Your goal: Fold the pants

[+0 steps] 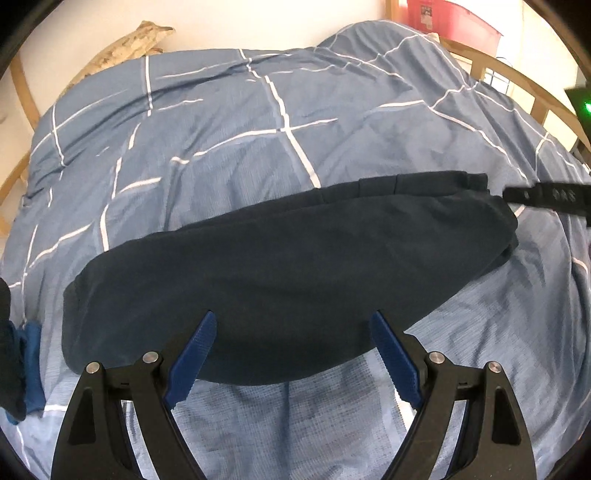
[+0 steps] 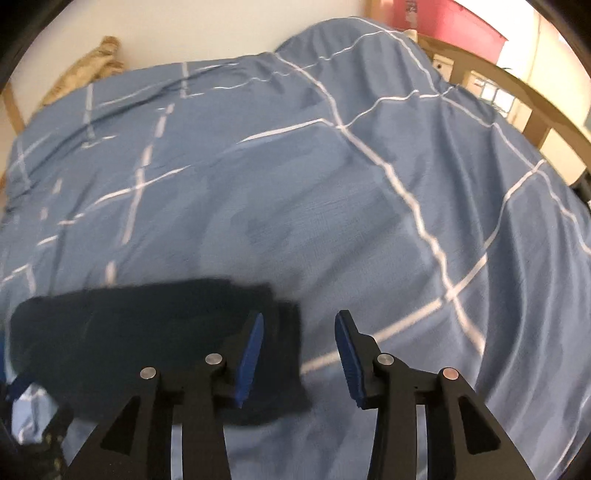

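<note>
Dark navy pants (image 1: 280, 266) lie folded into a long flat bundle on the blue checked duvet (image 1: 229, 122). My left gripper (image 1: 291, 328) is open wide just above the bundle's near edge and holds nothing. In the right wrist view the pants (image 2: 147, 332) lie at the lower left, blurred. My right gripper (image 2: 299, 328) is open and empty, hovering over the duvet (image 2: 332, 177) at the bundle's right end. One finger of the right gripper (image 1: 543, 197) reaches in from the right edge of the left wrist view, beside the waistband end.
A wooden bed frame (image 1: 532, 92) curves along the right side. A tan cloth (image 1: 125, 48) lies at the far left by the wall. Other dark and blue garments (image 1: 18, 365) sit at the left edge. A red box (image 1: 454, 18) stands behind the bed.
</note>
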A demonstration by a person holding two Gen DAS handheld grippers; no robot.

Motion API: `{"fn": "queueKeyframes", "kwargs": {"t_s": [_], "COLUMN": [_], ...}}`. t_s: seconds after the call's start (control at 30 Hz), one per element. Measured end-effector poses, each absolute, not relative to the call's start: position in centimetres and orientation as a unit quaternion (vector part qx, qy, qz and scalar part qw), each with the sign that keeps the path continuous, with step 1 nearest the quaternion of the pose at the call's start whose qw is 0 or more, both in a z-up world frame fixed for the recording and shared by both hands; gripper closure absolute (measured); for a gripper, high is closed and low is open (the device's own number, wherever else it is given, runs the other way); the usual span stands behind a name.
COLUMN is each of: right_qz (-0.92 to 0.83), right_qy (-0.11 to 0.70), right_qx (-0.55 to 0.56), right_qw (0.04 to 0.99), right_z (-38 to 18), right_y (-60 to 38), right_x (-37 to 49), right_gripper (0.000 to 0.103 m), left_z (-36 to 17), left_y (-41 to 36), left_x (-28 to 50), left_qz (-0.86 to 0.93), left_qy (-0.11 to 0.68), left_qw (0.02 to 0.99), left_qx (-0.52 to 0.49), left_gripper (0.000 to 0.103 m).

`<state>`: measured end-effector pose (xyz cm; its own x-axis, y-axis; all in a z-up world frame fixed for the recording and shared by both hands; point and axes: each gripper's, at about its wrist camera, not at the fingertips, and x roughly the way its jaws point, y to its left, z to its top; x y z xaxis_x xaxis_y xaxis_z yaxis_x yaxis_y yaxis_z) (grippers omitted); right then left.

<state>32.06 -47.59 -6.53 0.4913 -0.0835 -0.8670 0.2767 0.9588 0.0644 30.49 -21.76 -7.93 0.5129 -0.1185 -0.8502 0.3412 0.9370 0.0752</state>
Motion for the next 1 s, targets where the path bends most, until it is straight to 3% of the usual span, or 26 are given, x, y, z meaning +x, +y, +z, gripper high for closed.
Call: {"fn": "queueKeyframes", "kwargs": {"t_s": [0.33,0.4,0.43,0.47,0.77,1.0], "right_qz": [-0.057,-0.050,-0.050,-0.053,-0.090,-0.096], "right_qy": [0.514,0.516,0.514,0.512,0.463,0.490], "right_qx": [0.190,0.187,0.168,0.155,0.114,0.123], "right_qw": [0.835,0.834,0.839,0.843,0.874,0.858], "right_z": [-9.4,-9.6,-9.6,-9.5,-7.0,-9.8], "right_y": [-48.8,-48.6,-48.1,-47.8,-47.9,-48.6], "right_x": [31.1,31.2,31.1,31.2,28.5,29.1], "right_gripper": [0.062,0.070,0.079,0.095,0.098,0.098], "left_z": [-7.4,-7.6,-7.8,-7.9,-8.9,-9.2], "left_y": [-22.9,-22.9,-22.9,-22.8,-23.5,-23.5], "left_x": [30.8,31.0,31.0,31.0,30.9,29.9], "left_qz": [-0.129,-0.129,-0.127,-0.125,-0.128,-0.141], "left_qy": [0.482,0.487,0.489,0.491,0.500,0.499], "left_qw": [0.859,0.857,0.856,0.855,0.850,0.848], "left_qx": [0.114,0.110,0.109,0.108,0.107,0.115], "left_gripper": [0.017,0.017,0.017,0.017,0.017,0.017]}}
